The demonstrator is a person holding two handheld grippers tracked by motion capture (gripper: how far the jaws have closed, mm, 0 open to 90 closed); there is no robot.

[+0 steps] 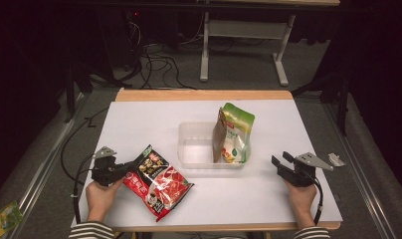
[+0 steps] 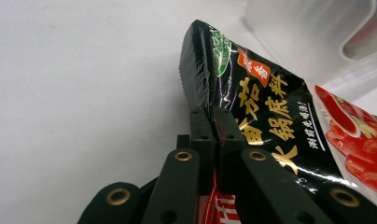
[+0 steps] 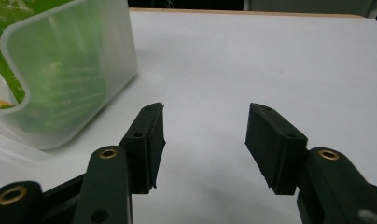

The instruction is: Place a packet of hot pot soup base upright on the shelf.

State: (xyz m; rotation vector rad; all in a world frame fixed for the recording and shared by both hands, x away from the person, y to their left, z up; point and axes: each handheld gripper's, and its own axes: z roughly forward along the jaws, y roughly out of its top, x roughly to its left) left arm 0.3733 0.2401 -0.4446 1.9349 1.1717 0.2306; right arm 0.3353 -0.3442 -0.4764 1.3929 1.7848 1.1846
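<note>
Left gripper (image 1: 134, 163) at the near left of the white tabletop (image 1: 139, 119), jaws pressed together on the top edge of a glossy red-and-black foil sauce pouch (image 1: 158, 181). In the left gripper view the black pads (image 2: 203, 128) pinch the crimped black seal of the pouch (image 2: 270, 112), with no gap between them. The pouch slants from the gripper toward the near middle of the tabletop; its lower end lies near the front edge, and whether that end rests on the surface cannot be told. Yellow lettering and red tomato artwork face up.

Right gripper (image 1: 282, 160) at the near right, held in the person's right hand (image 1: 301, 196), jaws well apart with nothing between them. In the right gripper view bare tabletop (image 3: 270, 60) shows between the two pads (image 3: 151, 140).

Clear rectangular plastic bin (image 1: 189, 149) sits at the middle of the tabletop, between the two grippers and a little beyond them. A green-and-white stand-up pouch (image 1: 233, 132) stands inside it, leaning against the right-hand wall. The bin's rounded corner (image 3: 60, 84) shows at the left of the right gripper view, green showing through the plastic. The bin's left half is bare.

Left hand (image 1: 102, 196) grips the left gripper's body; striped sleeves show at the bottom edge.
</note>
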